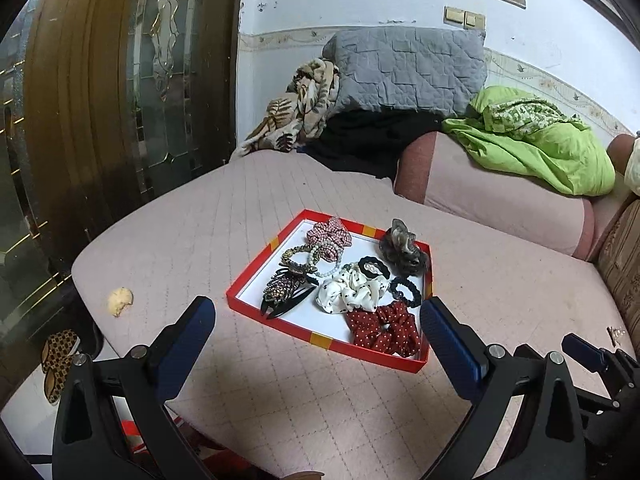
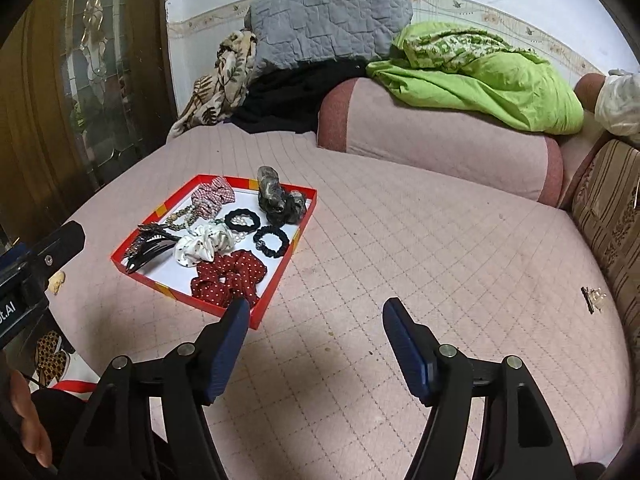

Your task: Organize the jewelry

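Both empty and spread, left gripper (image 1: 316, 318) and right gripper (image 2: 316, 316) hover before the red tray (image 1: 256, 258); a low approach could snag the red scrunchie (image 1: 384, 330) ahead.

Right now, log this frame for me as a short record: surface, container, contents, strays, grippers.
surface: pink quilted mattress
container: red box lid, white inside
contents: red polka-dot scrunchie, white dotted scrunchie, black hair clips, pink checked scrunchie, grey scrunchie
strays: small hair clip at the mattress's right edge
left gripper: open, empty
right gripper: open, empty
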`<state>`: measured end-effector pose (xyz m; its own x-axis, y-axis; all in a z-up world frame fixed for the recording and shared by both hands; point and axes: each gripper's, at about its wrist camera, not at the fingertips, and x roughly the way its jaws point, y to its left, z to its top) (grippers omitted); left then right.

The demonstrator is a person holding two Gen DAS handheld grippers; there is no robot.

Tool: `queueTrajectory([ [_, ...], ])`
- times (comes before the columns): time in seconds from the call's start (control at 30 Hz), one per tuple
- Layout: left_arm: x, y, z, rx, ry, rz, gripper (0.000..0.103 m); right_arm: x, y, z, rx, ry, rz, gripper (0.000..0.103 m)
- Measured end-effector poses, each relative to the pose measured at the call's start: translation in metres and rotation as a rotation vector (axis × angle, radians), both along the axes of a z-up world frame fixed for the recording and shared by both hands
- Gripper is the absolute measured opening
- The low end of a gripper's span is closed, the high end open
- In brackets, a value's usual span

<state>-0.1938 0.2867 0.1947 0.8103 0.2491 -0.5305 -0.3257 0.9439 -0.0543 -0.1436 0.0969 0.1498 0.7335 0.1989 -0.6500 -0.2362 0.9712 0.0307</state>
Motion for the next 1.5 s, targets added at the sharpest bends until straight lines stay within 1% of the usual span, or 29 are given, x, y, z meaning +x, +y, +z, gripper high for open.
queueTrajectory([
  [0.23,-0.009,-0.008,0.007,0.016,-0.009,-0.011,0.102,-0.012,0.000,0.006,-0.002,-0.021,0.006,0.075],
  [0.37,-0.011,-0.014,0.009,0.027,0.000,-0.036,0.102,-0.016,-0.001,0.006,0.003,-0.022,0.008,0.075],
  [0.53,-0.012,-0.020,0.009,0.029,0.005,-0.055,0.102,-0.020,-0.001,0.006,0.002,-0.026,0.009,0.077],
  [0.9,-0.007,-0.022,0.004,0.050,0.027,-0.060,0.102,-0.021,0.004,0.000,-0.014,-0.014,0.019,0.079],
  [1.5,0.000,-0.012,-0.013,-0.002,0.080,-0.055,0.102,-0.017,0.012,-0.013,-0.032,0.017,0.042,0.079],
])
